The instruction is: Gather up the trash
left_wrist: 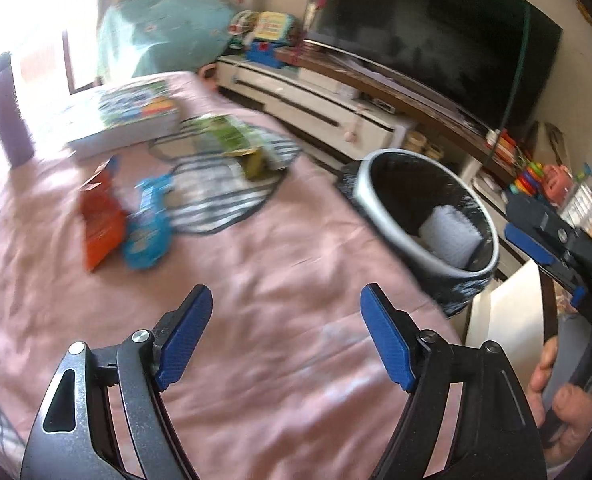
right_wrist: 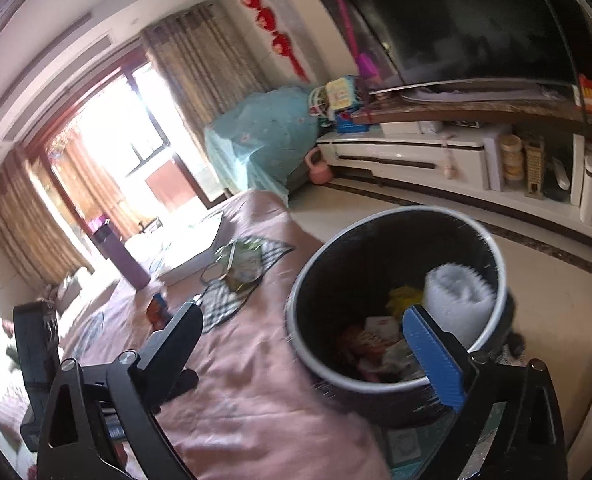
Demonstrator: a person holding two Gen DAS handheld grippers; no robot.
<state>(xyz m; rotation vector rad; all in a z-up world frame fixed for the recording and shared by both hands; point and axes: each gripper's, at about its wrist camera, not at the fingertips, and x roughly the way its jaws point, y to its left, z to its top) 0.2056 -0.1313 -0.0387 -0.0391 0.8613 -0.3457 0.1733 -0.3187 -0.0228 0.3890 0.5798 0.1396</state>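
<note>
An orange snack wrapper and a blue wrapper lie side by side on the pink tablecloth. A green wrapper lies farther back on a striped cloth. A black bin with a grey rim stands beside the table's right edge; it holds a white foam roll and several wrappers. My left gripper is open and empty over the tablecloth, short of the wrappers. My right gripper is open and empty, just before the bin; it also shows in the left wrist view.
A stack of books and a purple bottle stand at the table's far side. A TV on a low white cabinet with toys runs along the right. A teal covered object sits in the corner.
</note>
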